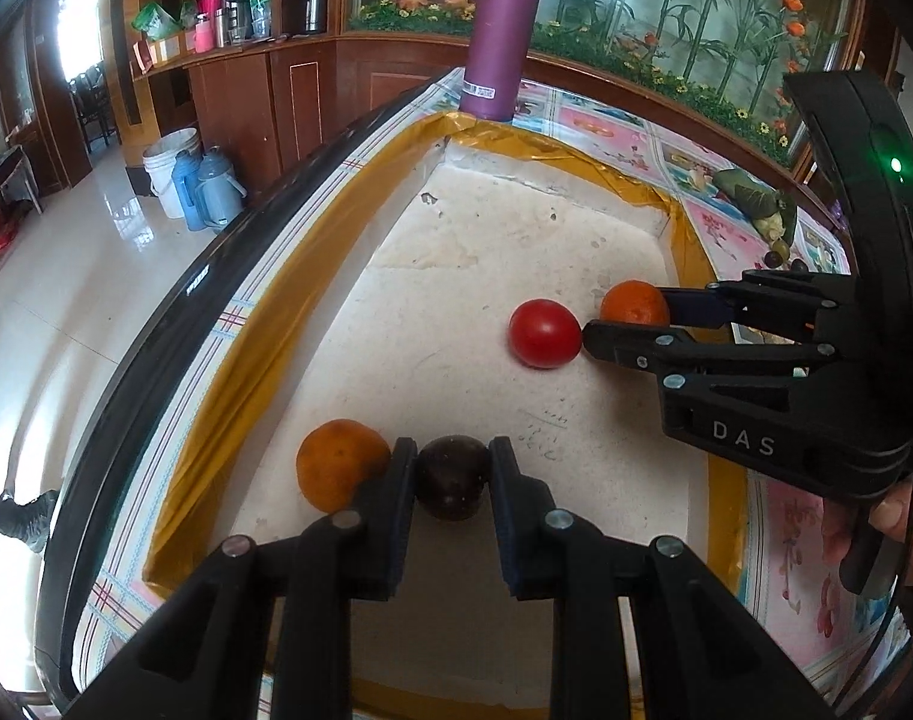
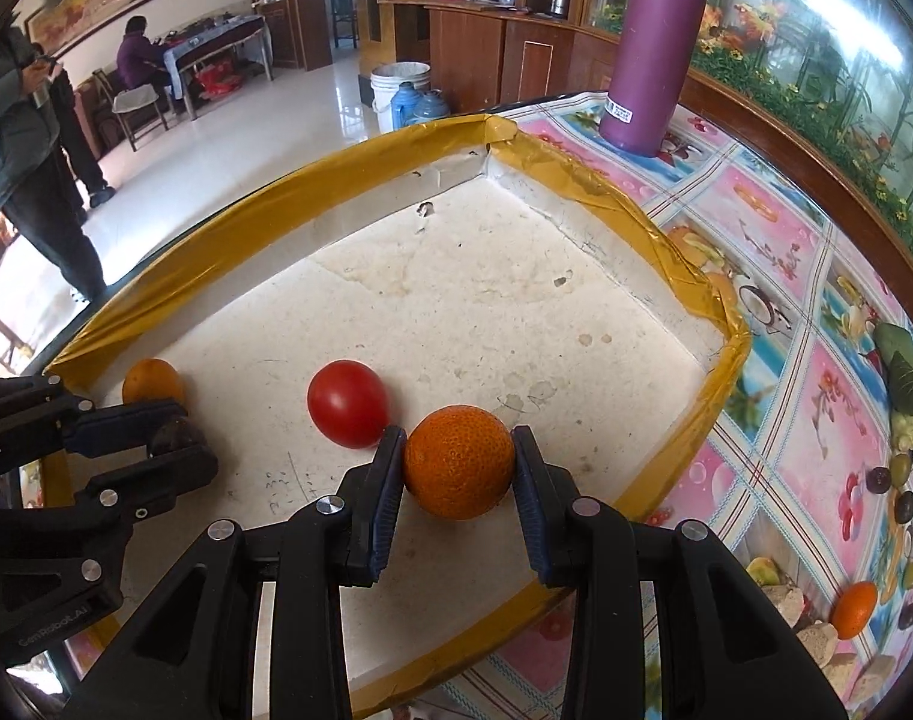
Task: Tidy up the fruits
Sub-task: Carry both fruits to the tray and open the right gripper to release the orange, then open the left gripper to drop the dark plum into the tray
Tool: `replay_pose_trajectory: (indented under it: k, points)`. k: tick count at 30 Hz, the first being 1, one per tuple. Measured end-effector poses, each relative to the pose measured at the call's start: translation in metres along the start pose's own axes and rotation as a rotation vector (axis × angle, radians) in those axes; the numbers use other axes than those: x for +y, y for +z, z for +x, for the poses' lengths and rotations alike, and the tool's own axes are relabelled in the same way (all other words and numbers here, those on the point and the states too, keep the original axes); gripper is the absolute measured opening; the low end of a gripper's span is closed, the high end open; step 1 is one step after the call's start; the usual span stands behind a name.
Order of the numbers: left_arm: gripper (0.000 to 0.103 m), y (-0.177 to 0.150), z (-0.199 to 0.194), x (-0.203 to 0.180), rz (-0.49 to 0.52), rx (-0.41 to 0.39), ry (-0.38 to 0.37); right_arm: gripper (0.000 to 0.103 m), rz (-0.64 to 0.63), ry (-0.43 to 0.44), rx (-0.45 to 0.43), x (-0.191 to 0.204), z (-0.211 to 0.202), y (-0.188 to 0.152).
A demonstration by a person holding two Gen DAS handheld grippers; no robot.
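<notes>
Left wrist view. Shallow white foam tray with gold-taped rim [image 1: 264, 324] on a flower-print tablecloth [image 1: 600, 120]; tray taken as landmark. Left gripper [image 1: 453, 468] over the tray's near end, jaws nearly closed, pads pressed on both sides of a small round dark purple fruit [image 1: 454, 477]. A dull orange round citrus [image 1: 336, 471] lies on the tray floor, touching the outside of the left finger. Right gripper [image 1: 627, 315] reaches in over the tray's right edge, clamped on a second bright orange citrus [image 1: 633, 302]. A smooth red tomato [image 1: 544, 333] sits on the tray floor just beside that gripper's tip. Tall purple plastic flask [image 1: 498, 36] stands outside the tray's far corner.

Right wrist view. Right gripper [image 2: 458, 468], jaws narrowly parted, both pads against the bright orange citrus [image 2: 458, 462] near the tray's [image 2: 360, 150] near edge. Tomato [image 2: 348, 403] just left of it, by the left finger. Left gripper [image 2: 174, 438] at the tray's left side, closed on the dark fruit [image 2: 177, 435]; the dull citrus [image 2: 153, 381] just behind. Purple flask [image 2: 654, 48] beyond the far right corner.
</notes>
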State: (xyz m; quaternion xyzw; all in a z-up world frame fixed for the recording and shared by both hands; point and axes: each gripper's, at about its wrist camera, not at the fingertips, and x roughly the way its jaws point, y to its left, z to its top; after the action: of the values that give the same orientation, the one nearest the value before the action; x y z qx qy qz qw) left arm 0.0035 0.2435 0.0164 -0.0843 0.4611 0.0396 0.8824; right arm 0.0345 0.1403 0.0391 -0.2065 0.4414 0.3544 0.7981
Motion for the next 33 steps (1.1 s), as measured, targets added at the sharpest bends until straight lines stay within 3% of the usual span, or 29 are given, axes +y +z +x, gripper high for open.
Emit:
replay_pose_trajectory:
  k: [19,25,33]
  points:
    - [0.029,-0.012,-0.011,-0.008,0.034,-0.003,0.048,0.040,0.030,-0.033,-0.027,-0.003,-0.017,-0.004]
    - [0.047,-0.015,-0.020,-0.018,0.049,-0.031,0.074,0.041,0.047,-0.047,-0.057,-0.008,-0.037,-0.011]
    - [0.059,-0.019,-0.035,-0.040,0.080,-0.067,0.101,0.045,0.091,-0.065,-0.091,-0.023,-0.071,-0.036]
